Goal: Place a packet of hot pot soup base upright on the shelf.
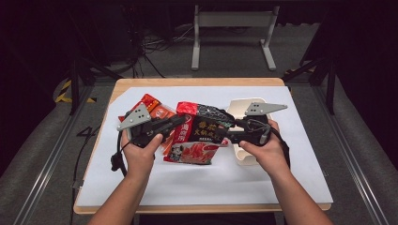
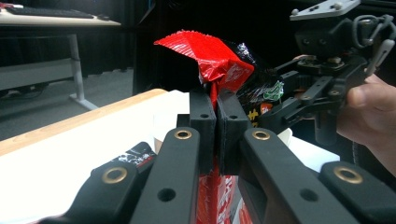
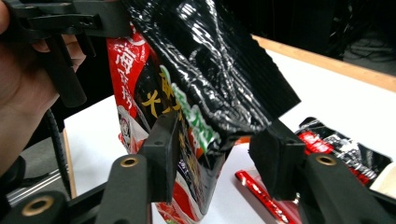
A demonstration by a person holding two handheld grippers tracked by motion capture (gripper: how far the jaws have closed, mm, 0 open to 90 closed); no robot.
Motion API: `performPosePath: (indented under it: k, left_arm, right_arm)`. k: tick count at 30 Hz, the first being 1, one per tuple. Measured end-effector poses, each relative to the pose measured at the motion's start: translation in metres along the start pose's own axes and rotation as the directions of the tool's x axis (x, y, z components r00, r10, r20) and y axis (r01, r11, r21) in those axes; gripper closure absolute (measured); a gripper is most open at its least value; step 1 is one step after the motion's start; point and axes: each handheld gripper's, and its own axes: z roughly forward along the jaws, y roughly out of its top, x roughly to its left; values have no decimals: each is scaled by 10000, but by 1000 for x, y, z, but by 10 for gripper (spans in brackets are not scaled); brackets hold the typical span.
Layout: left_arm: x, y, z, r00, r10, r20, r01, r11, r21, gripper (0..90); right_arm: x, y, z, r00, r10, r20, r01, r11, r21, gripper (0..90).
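Left gripper view: left gripper point(image 2: 217, 116) pinches the snack bag's point(image 2: 219, 60) red edge; right gripper point(image 3: 219, 154) spread, straddling its far-right corner.

- We see our left hand-held gripper point(image 2: 217, 122), its black jaws pressed together on the red edge of a crinkled red-and-black foil snack packet point(image 2: 219, 63).
- Beyond, our right hand point(image 2: 371, 119) holds the other hand-held gripper point(image 2: 275, 112) against the packet.
- A white-covered wooden bench point(image 2: 56, 154) lies below.
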Motion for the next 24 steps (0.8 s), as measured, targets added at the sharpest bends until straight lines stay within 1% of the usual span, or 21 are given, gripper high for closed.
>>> performPosePath:
  k: [2,3,4,7,9,14,16,20,24]
  left_arm:
    - [-1,0,1,10000,30,17,-30,10000,27,874]
    - [-1,0,1,10000,34,21,-34,10000,37,874]
    - [-2,0,1,10000,48,8,-48,10000,33,874]
    - [-1,0,1,10000,33,-5,-33,10000,12,873]
    - [0,0,1,10000,90,-21,-90,10000,35,871]
    - [-1,2,1,9995,288,-150,-288,9996,2,868]
    - [-1,2,1,9991,349,-221,-350,9994,-27,865]
    - [-1,3,-1,9989,390,-256,-394,9991,-139,854]
    - [2,3,-1,9996,234,-148,-238,9993,-297,799]
  right_arm:
    - [0,1,1,10000,16,-76,-15,10000,98,610]
    - [0,1,1,10000,-34,-66,34,9999,132,661]
    - [0,2,1,9999,-97,-80,98,9998,182,689]
    - [1,5,0,9997,-224,-39,225,9993,308,737]
    - [2,6,-1,9993,-375,25,374,9988,317,755]
    - [4,11,-3,9963,-741,425,728,9968,316,779]
    - [5,14,-3,9947,-899,500,883,9956,321,789]
    - [6,19,-5,9936,-993,534,978,9947,312,799]
    - [3,24,-6,9942,-962,488,950,9951,258,807]
